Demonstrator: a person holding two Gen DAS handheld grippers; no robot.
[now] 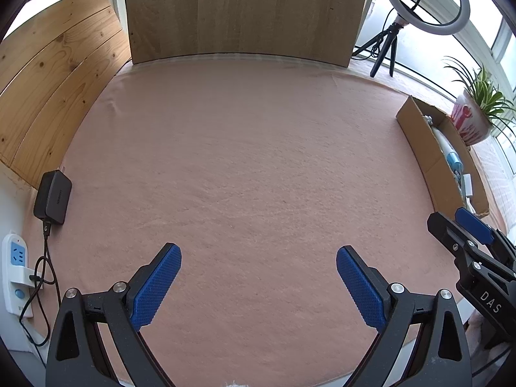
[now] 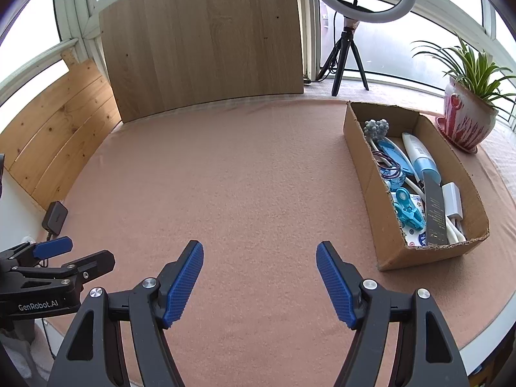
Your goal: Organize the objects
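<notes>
Far left, my left-wrist view: a white power strip is cut off by the lens edge, its cable running up to a black charger brick at the rim of the pink cloth-covered table. Brand lettering on the brick is too small to read.

My left gripper hangs over bare cloth, jaws wide apart, nothing between the blue pads. My right gripper is the same: jaws apart, empty, only cloth below (from the left view just its side shows, at the frame's right edge).

Right of it sits the cardboard box, open-topped, near the table's right edge. Inside, packed together and partly overlapping: a grey knobbly massager head, a white-and-blue tube, blue clips, a dark flat packet, a white plug. Items underneath are hidden; printed labels illegible.

Beyond the box: a potted plant, beside it on the cloth.
</notes>
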